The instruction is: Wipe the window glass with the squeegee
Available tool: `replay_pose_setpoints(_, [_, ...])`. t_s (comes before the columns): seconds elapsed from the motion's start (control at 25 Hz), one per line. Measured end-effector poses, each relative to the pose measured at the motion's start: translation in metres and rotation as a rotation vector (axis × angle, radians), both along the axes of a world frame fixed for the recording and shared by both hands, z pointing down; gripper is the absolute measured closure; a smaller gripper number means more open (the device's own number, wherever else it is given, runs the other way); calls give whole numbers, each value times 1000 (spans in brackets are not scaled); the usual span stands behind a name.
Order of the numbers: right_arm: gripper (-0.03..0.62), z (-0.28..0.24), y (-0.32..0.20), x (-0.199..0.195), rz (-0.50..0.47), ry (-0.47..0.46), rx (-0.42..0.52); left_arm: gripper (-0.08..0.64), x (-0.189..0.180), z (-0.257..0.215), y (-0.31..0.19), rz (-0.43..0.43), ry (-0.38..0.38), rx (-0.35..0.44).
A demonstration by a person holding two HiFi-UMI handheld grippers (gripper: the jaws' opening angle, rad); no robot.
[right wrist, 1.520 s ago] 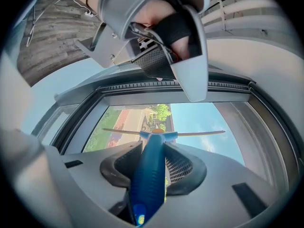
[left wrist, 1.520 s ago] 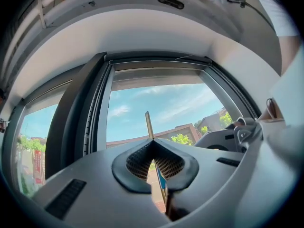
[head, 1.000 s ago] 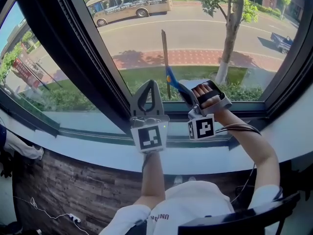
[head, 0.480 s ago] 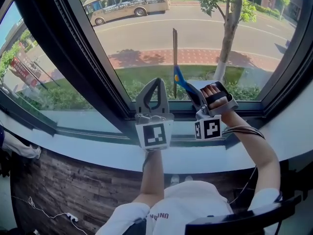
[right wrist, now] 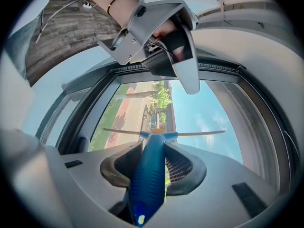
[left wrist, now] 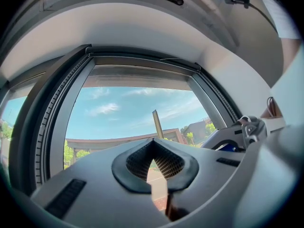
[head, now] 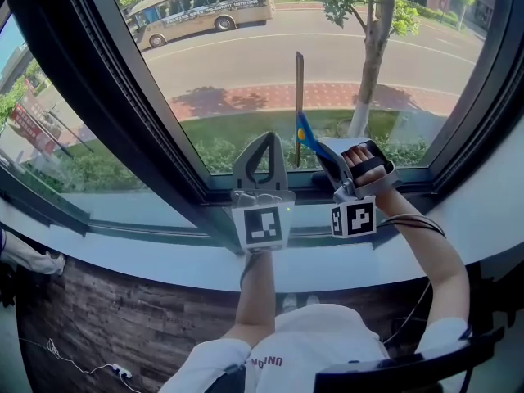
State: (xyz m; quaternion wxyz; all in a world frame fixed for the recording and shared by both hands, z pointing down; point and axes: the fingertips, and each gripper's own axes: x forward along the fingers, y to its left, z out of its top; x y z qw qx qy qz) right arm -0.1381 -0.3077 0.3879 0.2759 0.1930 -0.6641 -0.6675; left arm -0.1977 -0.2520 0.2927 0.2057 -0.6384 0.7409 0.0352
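Clamps the squeegee by its blue handle in the right hand-held gripper, jaws tight on either side of the handle. Holds the blade upright before the window glass, low on the pane and above the bottom frame; cannot tell whether blade and glass touch. Holds the left hand-held gripper just beside, jaws pressed together on nothing, tip toward the same pane. Beyond the glass, a bus and a tree.

Head camera looks steeply down; left gripper and right gripper cameras face the same window glass, close.
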Motion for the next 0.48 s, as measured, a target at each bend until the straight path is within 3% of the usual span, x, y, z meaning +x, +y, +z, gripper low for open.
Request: replay_pose_setpoints(0.48, [448,-4,-13,33,74,-7,-3,561,26,-1,-14,74,-2,8])
